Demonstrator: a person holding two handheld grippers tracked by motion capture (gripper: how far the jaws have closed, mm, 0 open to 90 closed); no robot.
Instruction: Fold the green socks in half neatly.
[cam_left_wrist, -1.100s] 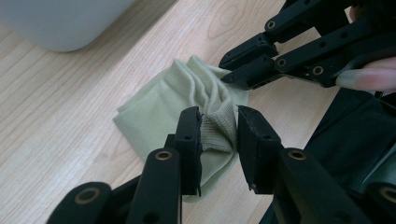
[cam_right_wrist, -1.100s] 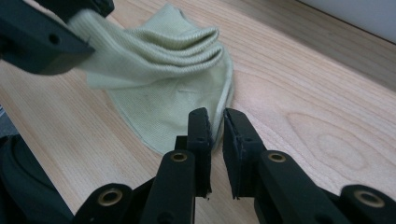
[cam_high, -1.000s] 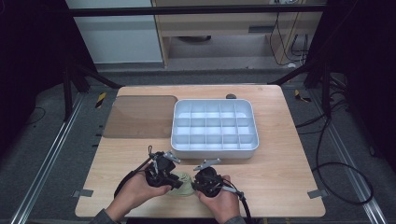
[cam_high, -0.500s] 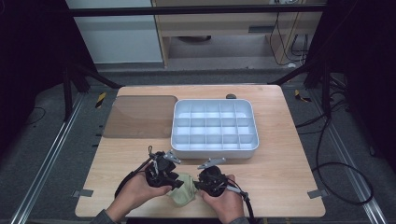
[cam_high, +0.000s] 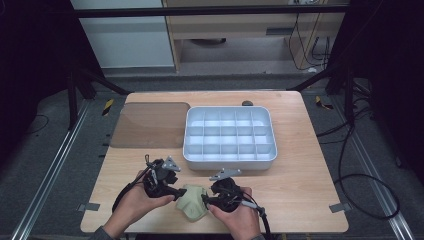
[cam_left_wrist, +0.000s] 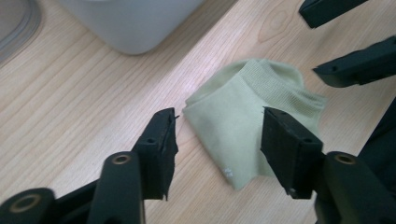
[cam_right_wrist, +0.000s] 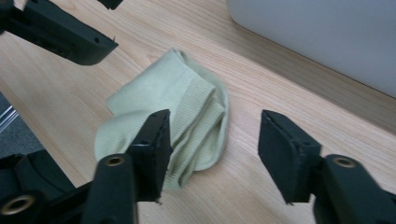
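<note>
Jaws of both the left gripper (cam_high: 176, 192) and right gripper (cam_high: 206, 201) have just been opening, clear of the folded sock (cam_high: 191, 201); it lies released at lower centre; folding looks finished.

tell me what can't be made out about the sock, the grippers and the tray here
- Sock: high view, its sides lie under the left gripper and right gripper; whether it is one sock or a pair is unclear.
- Left gripper view: one of the fingers covers the sock's edge.
- Tray: both gripper views cut it off at the top edge.
- Small dark thing behind the tray: too small to name.
</note>
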